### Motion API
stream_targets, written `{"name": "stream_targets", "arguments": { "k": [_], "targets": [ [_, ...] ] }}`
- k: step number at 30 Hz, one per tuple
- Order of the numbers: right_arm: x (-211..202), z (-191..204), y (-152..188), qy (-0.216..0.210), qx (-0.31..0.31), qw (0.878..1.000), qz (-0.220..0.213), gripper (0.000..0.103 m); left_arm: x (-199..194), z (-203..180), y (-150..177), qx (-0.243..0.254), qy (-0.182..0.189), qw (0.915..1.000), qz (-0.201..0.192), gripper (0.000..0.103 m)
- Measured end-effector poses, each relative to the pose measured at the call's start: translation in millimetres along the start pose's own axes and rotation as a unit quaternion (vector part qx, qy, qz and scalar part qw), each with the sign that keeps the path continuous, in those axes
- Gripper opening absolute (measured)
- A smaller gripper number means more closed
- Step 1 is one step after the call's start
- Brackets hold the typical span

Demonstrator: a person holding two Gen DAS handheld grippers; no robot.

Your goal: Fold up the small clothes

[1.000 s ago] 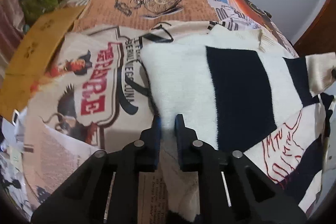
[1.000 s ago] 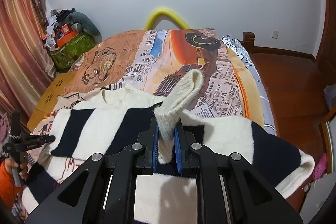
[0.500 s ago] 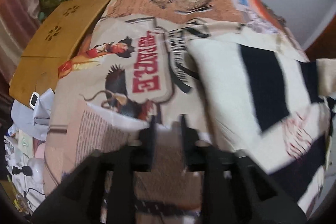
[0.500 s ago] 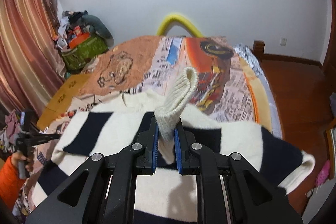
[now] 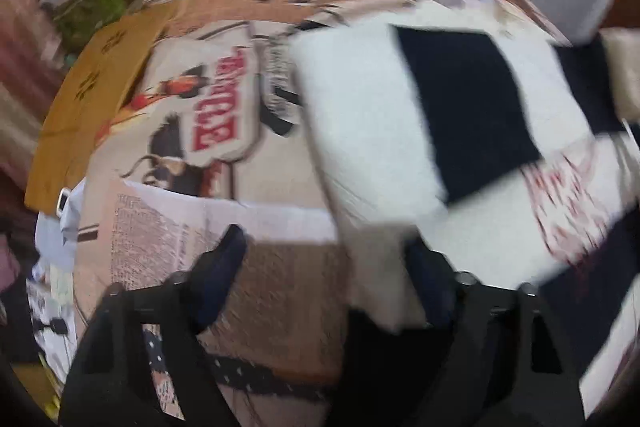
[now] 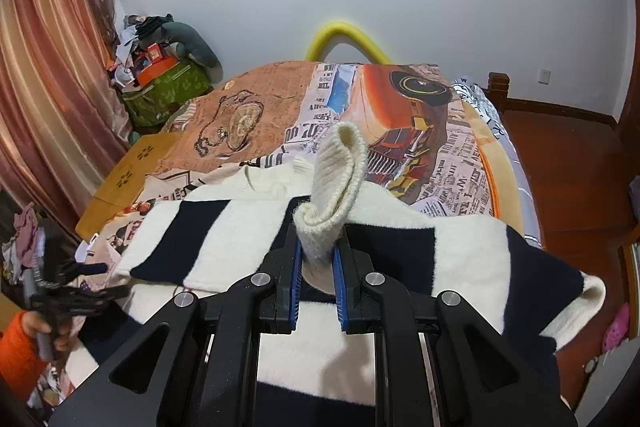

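A cream sweater with wide navy stripes lies spread on the bed. My right gripper is shut on its ribbed cream cuff, which stands up above the jaws. In the blurred left wrist view the same sweater lies at the right, and my left gripper is wide open, its right finger at the sweater's near edge. It holds nothing. My left gripper also shows at the far left of the right wrist view.
The bed has a printed quilt with newspaper and car patterns. An orange low table stands at the bed's left. A green bag with clutter sits by the curtain. Wooden floor lies to the right.
My left gripper has let go of the sweater's edge, opened wide and moved quickly, blurring its view. My right gripper keeps the cuff and has lifted slightly.
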State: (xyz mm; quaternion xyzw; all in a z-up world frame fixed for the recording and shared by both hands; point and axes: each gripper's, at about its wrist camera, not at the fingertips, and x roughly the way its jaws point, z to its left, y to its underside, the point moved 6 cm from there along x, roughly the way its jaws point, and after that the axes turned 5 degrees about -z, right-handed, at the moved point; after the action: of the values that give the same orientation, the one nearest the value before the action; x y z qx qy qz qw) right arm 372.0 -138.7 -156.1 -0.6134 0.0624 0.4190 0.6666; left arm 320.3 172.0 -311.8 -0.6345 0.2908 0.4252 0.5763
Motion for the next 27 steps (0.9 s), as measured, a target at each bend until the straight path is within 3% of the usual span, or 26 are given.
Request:
{"name": "stream_targets", "arguments": {
  "k": [4,7,10,15,21,24,27],
  "targets": [
    [-6,-7,-2,0.008,0.003,1.000,-0.008,0.013,-1,33,-8,-0.065,-0.009,0.9976,-0.023,0.073],
    [-5,-16,-1,0.008,0.021,1.000,-0.006,0.013,1,46,-5,-0.086,-0.003,0.9961,-0.018,0.073],
    [5,-25,5,0.020,0.027,0.999,0.009,0.013,10,47,4,-0.087,0.008,0.9961,0.007,0.077],
    [25,-36,33,0.040,0.035,0.997,0.048,0.013,-1,42,7,-0.085,0.019,0.9962,0.001,0.077],
    [31,-51,51,0.059,0.051,0.995,0.065,0.016,-34,38,-7,-0.094,0.059,0.9935,-0.024,0.077],
    [32,-58,55,0.069,0.057,0.994,0.070,0.016,-51,39,-19,-0.122,0.088,0.9874,-0.047,0.077],
    [37,-61,62,0.077,0.055,0.992,0.083,0.023,-59,40,-32,-0.125,0.075,0.9869,-0.070,0.081]
  ]
}}
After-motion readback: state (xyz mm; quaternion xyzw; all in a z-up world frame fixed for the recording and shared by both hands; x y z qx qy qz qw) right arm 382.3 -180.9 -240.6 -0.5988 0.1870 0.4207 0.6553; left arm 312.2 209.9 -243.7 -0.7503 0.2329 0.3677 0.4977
